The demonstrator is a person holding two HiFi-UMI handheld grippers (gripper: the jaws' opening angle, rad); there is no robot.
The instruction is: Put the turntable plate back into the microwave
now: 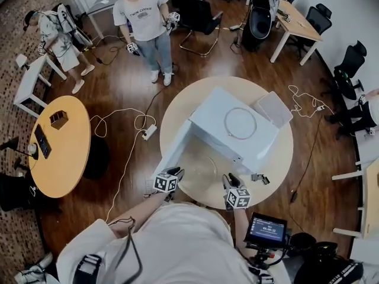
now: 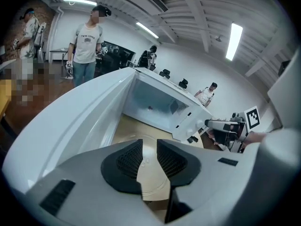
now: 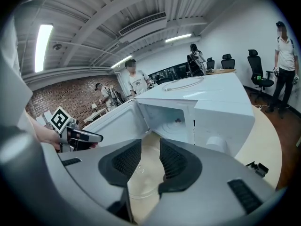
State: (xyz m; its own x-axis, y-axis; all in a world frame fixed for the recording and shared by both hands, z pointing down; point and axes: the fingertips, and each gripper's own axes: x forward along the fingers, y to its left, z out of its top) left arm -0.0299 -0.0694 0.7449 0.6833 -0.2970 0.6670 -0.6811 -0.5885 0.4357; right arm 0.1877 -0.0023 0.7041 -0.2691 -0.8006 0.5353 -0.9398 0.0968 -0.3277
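Observation:
The clear glass turntable plate (image 1: 198, 167) lies flat on the round table (image 1: 278, 158), in front of the white microwave (image 1: 237, 129). The microwave's door (image 1: 174, 149) swings open to the left and its cavity (image 2: 155, 105) is bare. My left gripper (image 1: 176, 173) hovers at the plate's left rim, my right gripper (image 1: 232, 179) at its right rim. In the left gripper view the left gripper (image 2: 149, 157) stands open by a narrow gap, with the plate (image 2: 153, 185) seen through it, untouched. The right gripper (image 3: 150, 159) is likewise open over the plate (image 3: 143, 182).
A thin ring (image 1: 240, 123) rests on the microwave's top. A flat white board (image 1: 273, 109) and small black parts (image 1: 259, 178) lie on the table. A power strip (image 1: 149, 132) with cables is on the floor. A screen on a stand (image 1: 266, 229) is at my right. People stand around.

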